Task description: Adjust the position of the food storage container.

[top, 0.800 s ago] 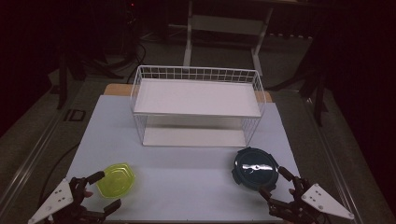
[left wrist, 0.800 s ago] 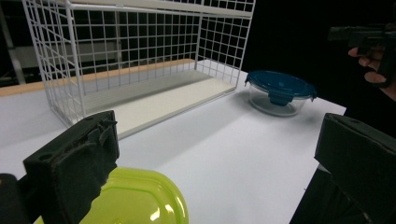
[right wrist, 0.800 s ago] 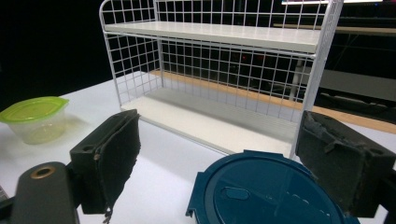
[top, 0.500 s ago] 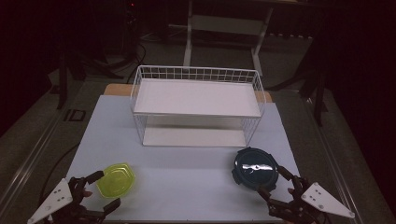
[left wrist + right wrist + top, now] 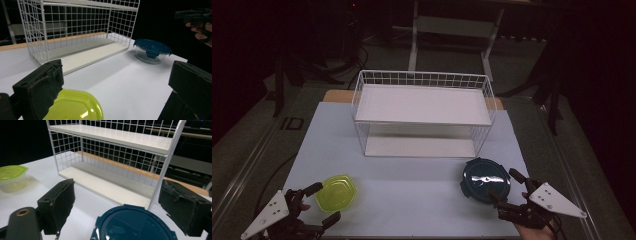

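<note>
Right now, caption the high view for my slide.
Open left gripper and right gripper flank yellow-green container and blue-lidded container before white wire rack.

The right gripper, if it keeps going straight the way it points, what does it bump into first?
Most likely the blue-lidded container. It sits just ahead of the right gripper, between its open jaws. Behind it stands the white wire rack, though depth is hard to judge.
</note>
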### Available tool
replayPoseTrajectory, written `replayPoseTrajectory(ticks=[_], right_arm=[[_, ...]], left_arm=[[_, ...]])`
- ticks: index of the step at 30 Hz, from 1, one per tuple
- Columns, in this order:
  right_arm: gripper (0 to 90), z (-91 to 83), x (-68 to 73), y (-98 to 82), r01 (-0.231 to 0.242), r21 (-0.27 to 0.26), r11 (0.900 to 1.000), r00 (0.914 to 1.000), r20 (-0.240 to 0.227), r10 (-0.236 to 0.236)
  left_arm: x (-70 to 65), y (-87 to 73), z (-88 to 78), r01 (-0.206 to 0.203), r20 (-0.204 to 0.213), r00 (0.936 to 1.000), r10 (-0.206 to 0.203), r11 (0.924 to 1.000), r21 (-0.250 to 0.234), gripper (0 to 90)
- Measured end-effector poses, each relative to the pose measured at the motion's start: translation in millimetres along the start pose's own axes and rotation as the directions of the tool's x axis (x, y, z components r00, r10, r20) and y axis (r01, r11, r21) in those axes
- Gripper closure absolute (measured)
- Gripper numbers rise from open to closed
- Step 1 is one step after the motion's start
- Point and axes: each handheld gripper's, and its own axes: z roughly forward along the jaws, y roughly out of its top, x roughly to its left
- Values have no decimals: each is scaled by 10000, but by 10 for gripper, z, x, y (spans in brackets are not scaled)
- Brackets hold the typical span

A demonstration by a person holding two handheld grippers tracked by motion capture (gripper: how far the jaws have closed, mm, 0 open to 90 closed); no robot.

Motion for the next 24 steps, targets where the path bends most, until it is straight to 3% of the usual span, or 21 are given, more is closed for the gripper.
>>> replayPoseTrajectory(ticks=[4, 10, 14, 15, 17, 18, 20, 21, 22, 24], right_arm=[[142, 66, -79, 33, 80, 154, 9998, 9999, 69, -81], [237, 169, -279, 49, -2, 562, 9984, 9999, 150, -7], [305, 242, -446, 6, -306, 902, 9955, 9994, 159, 293], [360, 281, -533, -27, -426, 1108, 9929, 9990, 151, 412], [360, 296, -563, -40, -460, 1185, 9919, 9989, 188, 441], [386, 296, -563, -40, -460, 1185, 9919, 9989, 188, 441], [552, 369, -728, -127, -428, 1585, 9864, 9983, 447, 361], [552, 369, -728, -127, -428, 1585, 9864, 9983, 447, 361], [614, 399, -802, -171, -399, 1846, 9820, 9973, 685, 277], [663, 426, -871, -212, -482, 2086, 9768, 9971, 684, 346]], left_arm=[[-1, 1, -2, -1, 2, 10000, 1, 10000, -8, 0], [4, -4, -1, 34, 12, 10000, -34, 10000, 20, 0], [6, -3, -4, -3, 0, 10000, 3, 10000, 27, 0], [7, -4, -6, 3, -6, 10000, -3, 10000, 26, 0], [7, -4, -6, 3, -6, 10000, -3, 10000, 26, 0], [6, -6, -5, 25, 0, 10000, -25, 10000, 12, 0], [7, -6, -3, 6, 5, 10000, -6, 10000, 15, 0], [7, -6, -3, 6, 5, 10000, -6, 10000, 15, 0], [4, -6, -1, -3, 2, 10000, 3, 10000, 8, 0], [6, -7, -1, -10, 4, 10000, 10, 10000, 13, 0]])
